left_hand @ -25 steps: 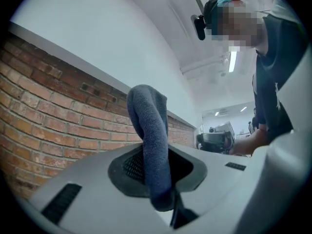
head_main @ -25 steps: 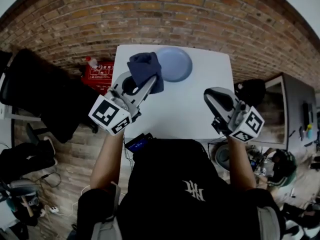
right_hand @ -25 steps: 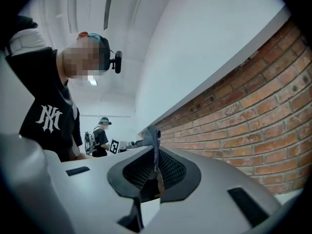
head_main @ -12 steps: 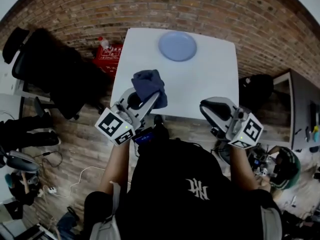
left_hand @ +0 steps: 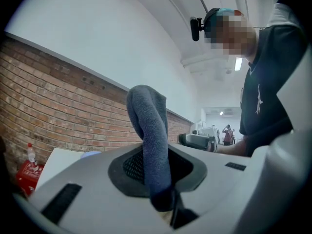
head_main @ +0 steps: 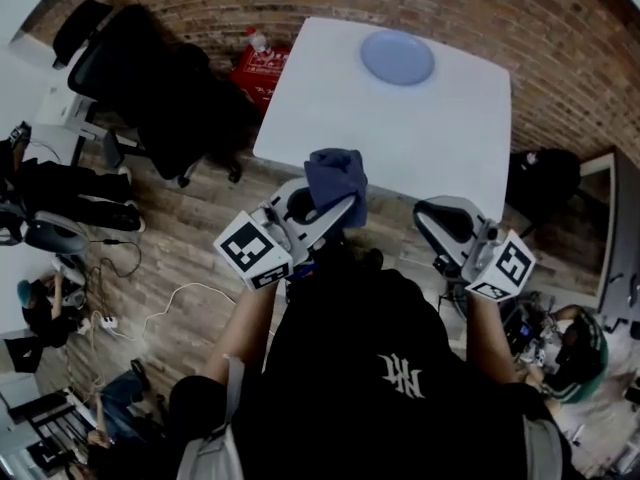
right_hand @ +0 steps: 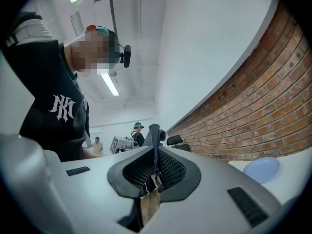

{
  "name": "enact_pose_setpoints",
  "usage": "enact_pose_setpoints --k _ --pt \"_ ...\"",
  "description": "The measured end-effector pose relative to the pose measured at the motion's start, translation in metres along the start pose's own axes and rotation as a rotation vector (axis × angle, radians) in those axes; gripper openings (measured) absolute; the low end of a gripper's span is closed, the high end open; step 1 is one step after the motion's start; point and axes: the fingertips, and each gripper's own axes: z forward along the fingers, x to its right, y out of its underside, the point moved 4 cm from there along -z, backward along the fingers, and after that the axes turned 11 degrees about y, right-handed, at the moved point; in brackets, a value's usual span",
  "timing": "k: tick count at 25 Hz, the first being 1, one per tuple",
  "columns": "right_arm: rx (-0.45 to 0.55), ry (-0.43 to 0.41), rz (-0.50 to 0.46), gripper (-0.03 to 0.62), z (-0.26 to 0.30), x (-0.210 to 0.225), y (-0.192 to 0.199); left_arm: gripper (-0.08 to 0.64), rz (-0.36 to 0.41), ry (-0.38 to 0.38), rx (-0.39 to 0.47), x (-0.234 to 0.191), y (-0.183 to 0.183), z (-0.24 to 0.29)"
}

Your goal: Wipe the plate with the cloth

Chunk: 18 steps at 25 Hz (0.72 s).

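A pale blue plate [head_main: 397, 57] lies at the far side of the white table [head_main: 330, 118]; it also shows in the right gripper view as a plate [right_hand: 262, 170] at the lower right. My left gripper [head_main: 338, 204] is shut on a dark blue cloth [head_main: 336, 176], held over the wooden floor just short of the table's near edge. In the left gripper view the cloth [left_hand: 148, 140] stands up between the jaws of that gripper [left_hand: 157, 179]. To its right, my right gripper [head_main: 436, 218] is shut and holds nothing, its jaws pressed together [right_hand: 155, 167].
A black office chair [head_main: 170, 98] stands left of the table, with a red case and bottle [head_main: 265, 58] beside it. A black bag [head_main: 545, 183] sits at the table's right. Cables [head_main: 150, 308] lie on the wooden floor at the left. A brick wall runs behind the table.
Both grippers have drawn back from over the table to past its near edge, and the plate now lies much farther off. The cloth stays gripped in the left gripper.
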Motion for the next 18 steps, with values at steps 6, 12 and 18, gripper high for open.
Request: enact_pose_setpoints --k 6,12,18 --pt "0.002 0.008 -0.057 0.051 0.012 -0.036 -0.003 0.067 -0.006 0.041 0.054 0.016 -0.01 -0.024" --pt "-0.034 0.13 -0.062 0.051 -0.002 -0.054 0.007 0.067 -0.018 0.149 0.052 0.025 -0.012 -0.025" --pt "-0.108 0.242 -0.071 0.049 0.005 -0.1 0.037 0.067 -0.037 0.267 0.026 0.052 0.012 -0.052"
